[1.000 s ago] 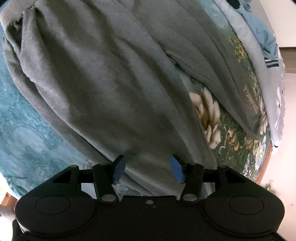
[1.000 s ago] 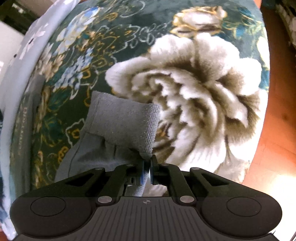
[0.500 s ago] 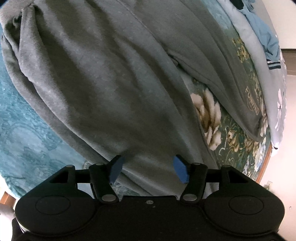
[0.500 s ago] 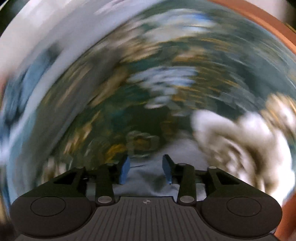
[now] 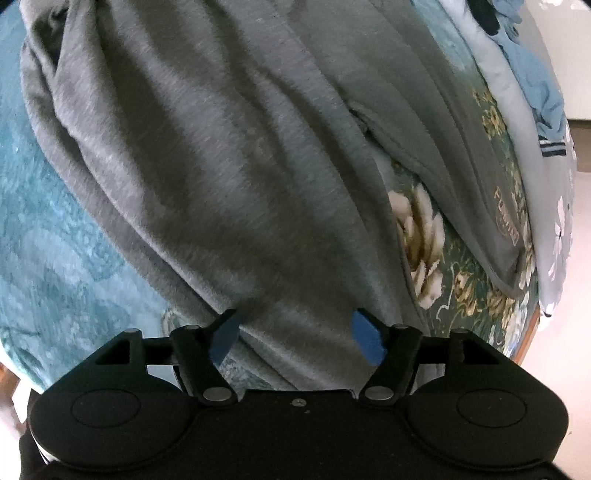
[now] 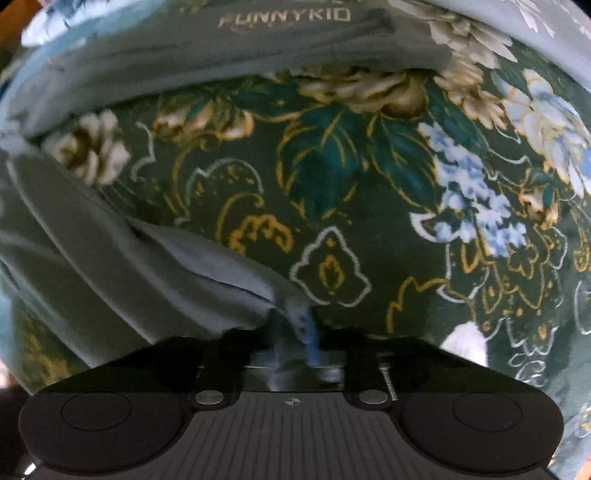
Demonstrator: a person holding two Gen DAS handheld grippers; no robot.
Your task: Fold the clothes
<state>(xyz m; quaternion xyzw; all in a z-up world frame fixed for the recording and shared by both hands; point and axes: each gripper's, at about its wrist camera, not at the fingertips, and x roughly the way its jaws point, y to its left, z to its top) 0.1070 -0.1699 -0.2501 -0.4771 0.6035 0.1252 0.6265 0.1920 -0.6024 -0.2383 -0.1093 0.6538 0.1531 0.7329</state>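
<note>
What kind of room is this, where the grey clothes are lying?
Probably a bedroom. The grey sweatpants are spread over a soft floral blanket that looks like a bed cover, more clothes are heaped at its far side, and a wooden edge like a bed frame shows.

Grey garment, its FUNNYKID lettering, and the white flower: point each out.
Grey garment [image 5: 229,166], left wrist view, on its broad middle.
FUNNYKID lettering [image 6: 283,17], right wrist view, on the gold print.
White flower [image 5: 419,236], left wrist view, on its petals.

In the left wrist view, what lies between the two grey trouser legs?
A bare strip of the floral blanket, with a cream flower, shows between the wide leg and the printed leg.
</note>
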